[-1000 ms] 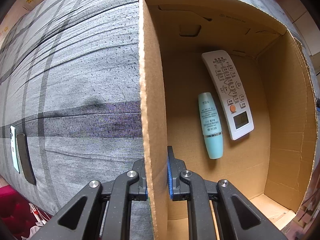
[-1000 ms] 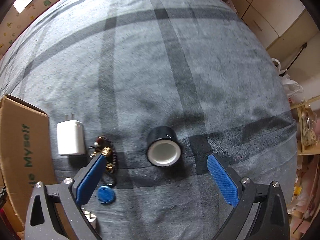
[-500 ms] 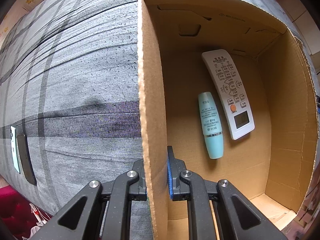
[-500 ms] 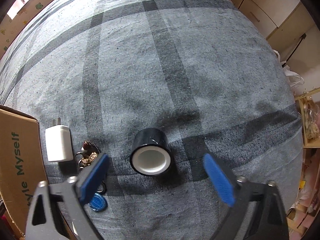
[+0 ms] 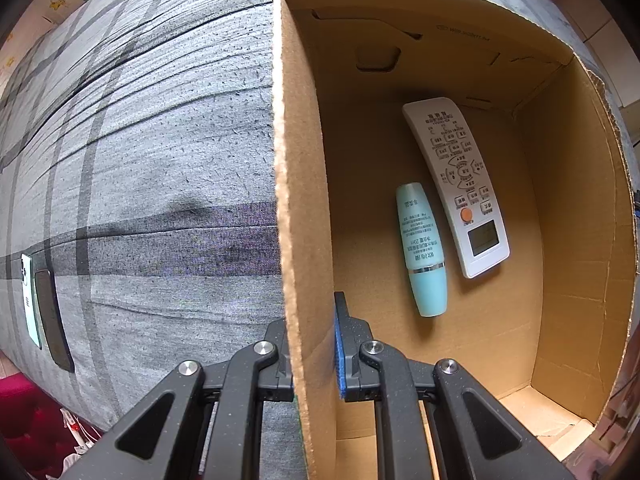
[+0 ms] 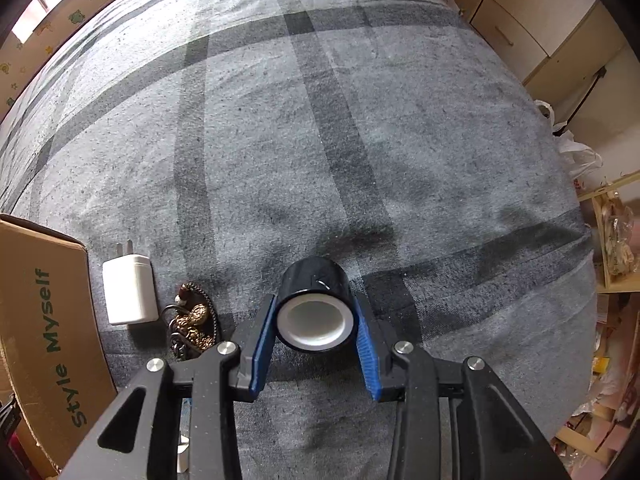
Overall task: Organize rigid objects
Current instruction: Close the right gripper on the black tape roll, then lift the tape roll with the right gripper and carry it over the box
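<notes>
Cardboard makes up the open box (image 5: 580,240) on the grey plaid bedspread (image 5: 160,152), and the left gripper (image 5: 316,344) is clamped on its near side wall, one pad outside and the blue pad inside. On the box floor lie a white remote control (image 5: 456,184) and, just beside it and roughly parallel, a pale teal tube (image 5: 420,248). Near the bed's left edge in that view rest two phones (image 5: 42,304) side by side. In the right wrist view, the right gripper (image 6: 316,332) has just been closing, and its blue pads now press on both sides of a black roll of tape (image 6: 316,292) with a white core, which stands on the bedspread. To the left of the roll sit a bunch of brassy keys and trinkets (image 6: 192,324), then a white plug charger (image 6: 128,292), then the box's printed outer wall.
</notes>
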